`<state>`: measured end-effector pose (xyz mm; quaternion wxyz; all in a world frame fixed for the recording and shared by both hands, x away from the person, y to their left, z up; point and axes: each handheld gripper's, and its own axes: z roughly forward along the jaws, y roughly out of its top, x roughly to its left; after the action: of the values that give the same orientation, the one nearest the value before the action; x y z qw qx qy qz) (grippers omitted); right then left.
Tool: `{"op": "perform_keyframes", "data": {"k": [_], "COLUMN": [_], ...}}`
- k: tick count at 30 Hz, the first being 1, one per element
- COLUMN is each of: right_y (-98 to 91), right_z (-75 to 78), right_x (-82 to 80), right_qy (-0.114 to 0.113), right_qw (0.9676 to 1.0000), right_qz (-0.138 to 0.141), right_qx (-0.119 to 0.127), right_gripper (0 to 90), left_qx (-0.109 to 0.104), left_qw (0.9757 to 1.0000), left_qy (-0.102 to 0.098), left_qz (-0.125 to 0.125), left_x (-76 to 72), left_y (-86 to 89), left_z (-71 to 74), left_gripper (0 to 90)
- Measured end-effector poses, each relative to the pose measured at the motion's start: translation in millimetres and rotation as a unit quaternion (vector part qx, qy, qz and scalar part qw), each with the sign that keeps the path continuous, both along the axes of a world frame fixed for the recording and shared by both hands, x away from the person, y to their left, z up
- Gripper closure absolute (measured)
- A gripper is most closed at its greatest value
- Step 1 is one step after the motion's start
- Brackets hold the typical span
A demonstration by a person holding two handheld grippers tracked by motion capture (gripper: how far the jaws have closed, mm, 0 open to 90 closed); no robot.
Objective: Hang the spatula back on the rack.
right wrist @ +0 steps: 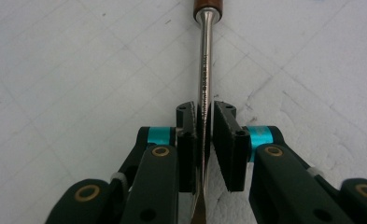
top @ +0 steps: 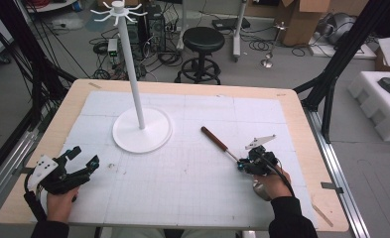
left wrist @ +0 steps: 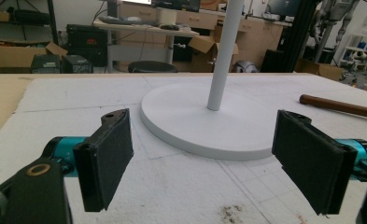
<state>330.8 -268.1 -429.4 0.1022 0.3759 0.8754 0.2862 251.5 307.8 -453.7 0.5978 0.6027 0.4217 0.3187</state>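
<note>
Down at the near edge, the left gripper [top: 82, 163] hovers with jaws spread wide, nothing between them. The right gripper [right wrist: 205, 122] pinches the steel shaft of a wooden-handled tool [top: 219, 142] lying on the white mat [top: 192, 173]. Beyond stands the white stand [top: 142, 130]

Left claw [left wrist: 209, 161] open, facing white stand base [left wrist: 204, 126].
</note>
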Motion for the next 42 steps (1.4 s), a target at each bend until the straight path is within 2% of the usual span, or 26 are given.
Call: {"op": "perform_keyframes", "data": {"k": [6,9,12,15,19,22,23,24,26,28,32,34,37,40,42], "right_y": [2.0,3.0,1.4,0.0,-3.4,-5.3,-5.6,-5.9,-5.1,-3.4,4.7,11.6,23.0,34.5,43.2], "right_z": [0.9,1.2,1.3,2.4,9.8,17.0,19.4,21.6,25.9,30.3,39.5,43.0,46.6,50.1,53.7], "right_x": [0.9,0.2,0.2,0.1,-3.8,-8.3,-10.2,-11.7,-15.5,-19.0,-27.7,-32.4,-37.1,-41.9,-46.0], "right_qy": [0.003,-0.004,0.001,-0.004,-0.014,-0.028,-0.031,-0.036,-0.043,-0.05,-0.072,-0.08,-0.087,-0.092,-0.099], "right_qw": [1.0,0.9999,1.0,1.0,0.999,0.9965,0.9953,0.9941,0.9915,0.9886,0.9816,0.977,0.9732,0.9699,0.9662], "right_qz": [0.001,0.006,0.004,0.005,0.002,0.002,0.002,0.006,0.014,0.022,0.04,0.053,0.072,0.091,0.106], "right_qx": [-0.006,-0.012,-0.004,0.002,0.043,0.079,0.092,0.102,0.122,0.14,0.172,0.191,0.2,0.206,0.213], "right_gripper": [83.8,84.3,84.4,84.5,84.7,84.7,84.7,84.7,84.7,84.7,84.7,84.7,84.7,84.7,84.7], "left_qx": [0.001,0.001,-0.001,0.0,-0.005,-0.01,-0.015,-0.033,-0.06,-0.076,-0.065,-0.071,-0.083,-0.096,-0.102], "left_qw": [1.0,1.0,1.0,1.0,1.0,0.9997,0.9995,0.9989,0.9976,0.9966,0.9965,0.9954,0.9924,0.9856,0.9805], "left_qy": [0.0,0.001,0.001,0.0,0.004,0.01,0.019,0.03,0.034,0.03,0.031,0.027,0.023,0.021,0.028], "left_qz": [0.0,0.0,0.001,0.0,0.007,0.018,0.02,0.018,0.009,-0.007,-0.044,-0.06,-0.088,-0.138,-0.166], "left_x": [0.0,0.0,0.1,0.1,0.6,0.5,0.4,-0.1,-1.9,-4.4,-7.8,-9.2,-9.1,-6.9,-4.6], "left_y": [0.0,0.2,0.2,0.3,1.0,1.3,1.3,1.7,2.0,-0.6,-17.0,-29.6,-47.7,-64.0,-74.7], "left_z": [0.1,0.1,0.0,0.1,0.2,0.7,1.5,2.9,7.6,16.3,34.9,44.1,61.8,83.3,96.9], "left_gripper": [20.6,20.6,20.6,20.6,19.8,19.4,19.4,19.4,19.4,20.1,22.5,20.8,15.8,15.8,16.3]}}
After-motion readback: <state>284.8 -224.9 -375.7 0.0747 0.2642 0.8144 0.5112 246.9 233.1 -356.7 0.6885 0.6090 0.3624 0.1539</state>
